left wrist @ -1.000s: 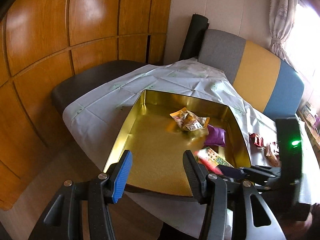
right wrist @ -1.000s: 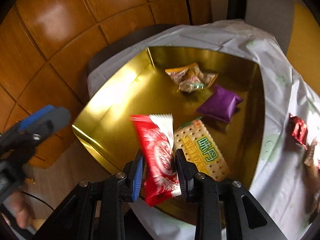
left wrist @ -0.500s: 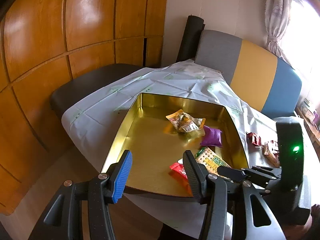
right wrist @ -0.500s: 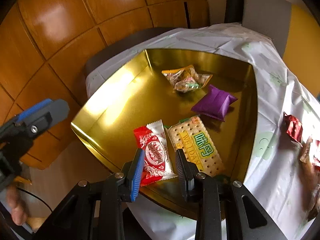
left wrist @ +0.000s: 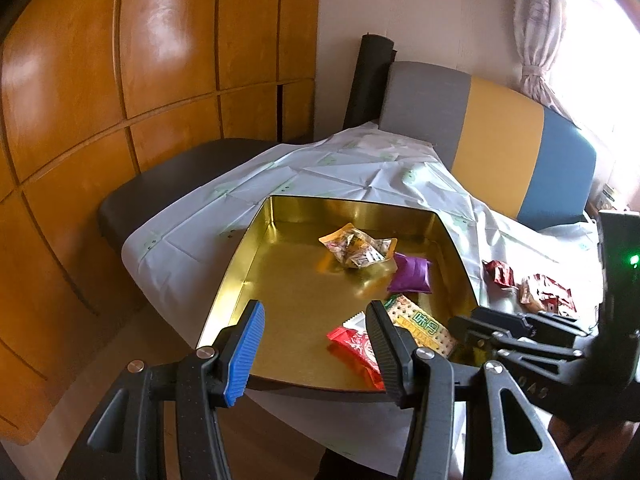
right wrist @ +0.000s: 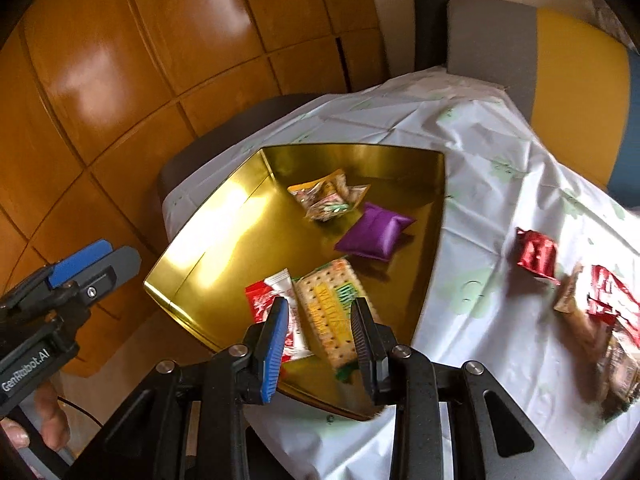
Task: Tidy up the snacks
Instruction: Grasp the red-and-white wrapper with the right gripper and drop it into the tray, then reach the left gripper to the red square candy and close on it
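A gold tray (left wrist: 244,264) sits on the white-clothed table. In it lie a red-and-white packet (right wrist: 260,300), a cracker pack (right wrist: 328,300), a purple pouch (right wrist: 374,232) and a clear yellowish packet (right wrist: 326,200). My right gripper (right wrist: 320,308) hovers above the tray's near corner, its jaws a little apart with nothing between them. My left gripper (left wrist: 316,312) stands open and empty over the tray's near edge, with the red-and-white packet (left wrist: 352,344) just beyond its right finger. Several loose red snacks (right wrist: 536,254) lie on the cloth to the right of the tray.
The white tablecloth (left wrist: 352,176) hangs over the table's edges. A dark seat (left wrist: 168,184) stands at the left, before a wood-panelled wall (left wrist: 160,80). A grey, yellow and blue bench back (left wrist: 500,136) rises behind the table. A hand (right wrist: 48,424) holds the left gripper.
The right gripper let go of the red-and-white packet, which now lies in the tray beside the cracker pack. That gripper then drew back and up. The left gripper stayed almost still.
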Available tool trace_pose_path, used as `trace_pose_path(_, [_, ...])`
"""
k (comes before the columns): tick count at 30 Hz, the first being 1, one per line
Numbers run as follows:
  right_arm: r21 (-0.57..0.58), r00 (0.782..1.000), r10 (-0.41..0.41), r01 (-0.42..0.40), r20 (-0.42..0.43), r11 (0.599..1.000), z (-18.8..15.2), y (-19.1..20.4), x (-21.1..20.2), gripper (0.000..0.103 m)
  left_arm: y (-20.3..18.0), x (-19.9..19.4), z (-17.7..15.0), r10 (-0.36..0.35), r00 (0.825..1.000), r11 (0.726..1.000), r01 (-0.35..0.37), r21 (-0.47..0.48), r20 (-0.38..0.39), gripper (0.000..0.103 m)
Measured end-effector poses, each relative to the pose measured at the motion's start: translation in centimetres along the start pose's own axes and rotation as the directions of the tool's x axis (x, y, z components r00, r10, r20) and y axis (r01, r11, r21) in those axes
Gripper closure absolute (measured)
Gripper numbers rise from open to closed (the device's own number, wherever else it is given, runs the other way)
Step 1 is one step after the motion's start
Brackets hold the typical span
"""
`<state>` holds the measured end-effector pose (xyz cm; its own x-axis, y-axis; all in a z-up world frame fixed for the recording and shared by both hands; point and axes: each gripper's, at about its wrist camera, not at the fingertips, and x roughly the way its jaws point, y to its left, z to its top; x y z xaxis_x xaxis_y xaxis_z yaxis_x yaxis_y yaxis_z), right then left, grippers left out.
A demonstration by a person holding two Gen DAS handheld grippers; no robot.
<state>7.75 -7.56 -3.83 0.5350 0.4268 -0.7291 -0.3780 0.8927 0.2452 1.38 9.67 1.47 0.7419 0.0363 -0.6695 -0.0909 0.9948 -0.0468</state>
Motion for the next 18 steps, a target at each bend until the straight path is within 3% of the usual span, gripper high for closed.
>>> trace_pose_path(12, [0.055,0.997,-0.066,0.063,0.045,0.996,-0.9,-3.8,-3.0,0.07,-2.1,-0.5,0.0,-0.011,1.0,0.998,0.011,0.059,0.004,0.05])
trace_pose_path(18, [0.086,0.989,-0.139,0.134,0.052,0.987,-1.8,-7.3,-5.1,0.069,-3.4,-0.2,-0.1,-0.025,1.0,0.995,0.026,0.093,-0.007,0.049])
